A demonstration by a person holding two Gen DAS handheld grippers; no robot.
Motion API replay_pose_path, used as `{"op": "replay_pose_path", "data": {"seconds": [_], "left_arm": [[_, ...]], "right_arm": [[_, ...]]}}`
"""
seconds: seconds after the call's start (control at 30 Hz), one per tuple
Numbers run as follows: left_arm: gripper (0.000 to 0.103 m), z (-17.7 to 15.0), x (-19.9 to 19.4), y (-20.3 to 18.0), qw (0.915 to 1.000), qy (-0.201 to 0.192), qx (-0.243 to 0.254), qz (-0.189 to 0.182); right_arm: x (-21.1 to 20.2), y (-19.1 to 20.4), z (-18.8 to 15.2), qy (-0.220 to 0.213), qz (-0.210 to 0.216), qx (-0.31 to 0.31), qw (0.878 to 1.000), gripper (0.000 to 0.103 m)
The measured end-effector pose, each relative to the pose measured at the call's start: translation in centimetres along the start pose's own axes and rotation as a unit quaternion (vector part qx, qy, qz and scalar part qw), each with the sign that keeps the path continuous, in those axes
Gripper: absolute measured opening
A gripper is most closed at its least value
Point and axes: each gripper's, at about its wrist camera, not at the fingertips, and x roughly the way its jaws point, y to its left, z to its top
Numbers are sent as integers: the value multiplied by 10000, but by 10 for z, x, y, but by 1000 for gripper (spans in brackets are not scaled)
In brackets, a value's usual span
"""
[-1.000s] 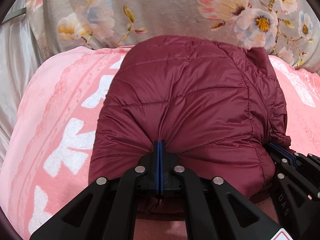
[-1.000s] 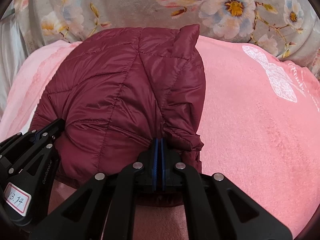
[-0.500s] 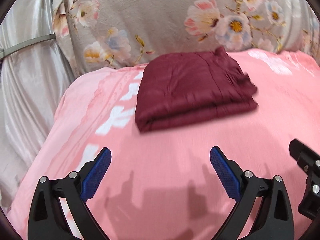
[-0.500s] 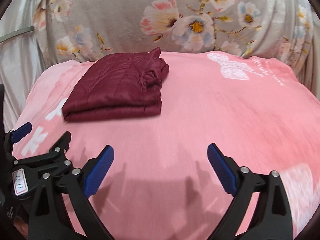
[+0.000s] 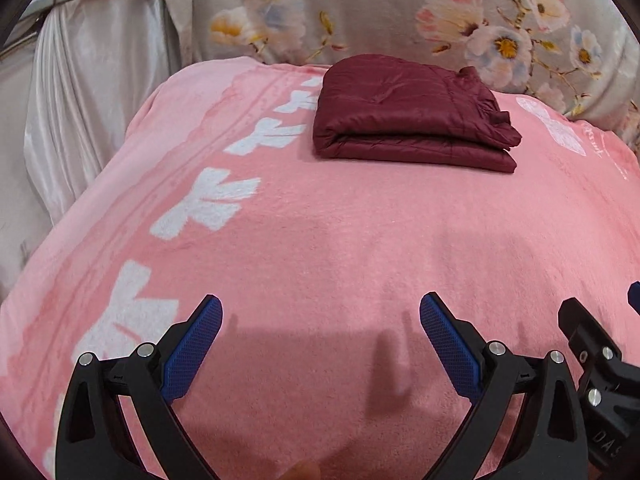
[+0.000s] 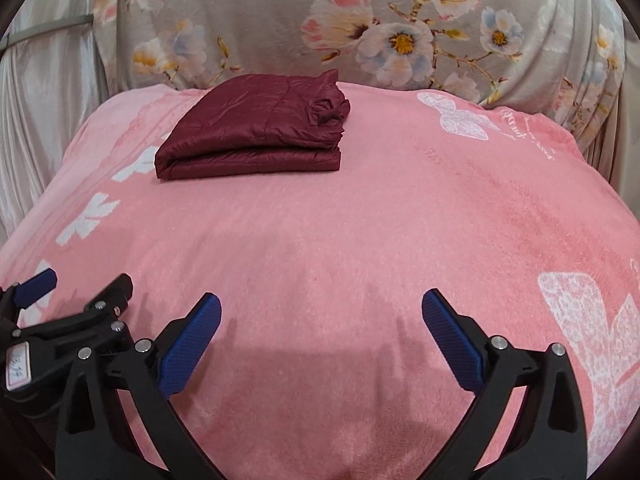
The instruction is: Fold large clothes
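A dark red quilted jacket (image 5: 408, 112) lies folded into a flat rectangular bundle at the far side of the pink blanket (image 5: 320, 248); it also shows in the right wrist view (image 6: 256, 128). My left gripper (image 5: 320, 320) is open and empty, well back from the jacket near the blanket's front. My right gripper (image 6: 320, 316) is open and empty, also far back from the jacket. The right gripper's body shows at the right edge of the left wrist view (image 5: 600, 364), and the left gripper shows at the lower left of the right wrist view (image 6: 72, 320).
A grey floral cloth (image 6: 360, 24) hangs behind the blanket. Shiny silver-grey curtain fabric (image 5: 80, 100) hangs at the left. The pink blanket (image 6: 400, 220) has white butterfly and leaf prints.
Both grippers let go of the jacket's near edge, opened wide and pulled back. The jacket now lies folded by itself at the far side.
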Motion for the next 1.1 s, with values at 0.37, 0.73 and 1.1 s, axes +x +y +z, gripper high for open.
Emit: {"op": "replay_pose_path", "data": {"seconds": [0.37,0.73,1.1], "left_arm": [[98,-3,6,-4,9998,108,152,13],[98,-2,5,-3,9999,58,146,-4],[98,-2,6,-3,9999,53,142,-4]], "right_arm": [[8,-7,-1,182,80,128,9997,98],[3,-5,0,68,70,97,9999,98],[3,-5,-1,82,69,97,9999,98]]}}
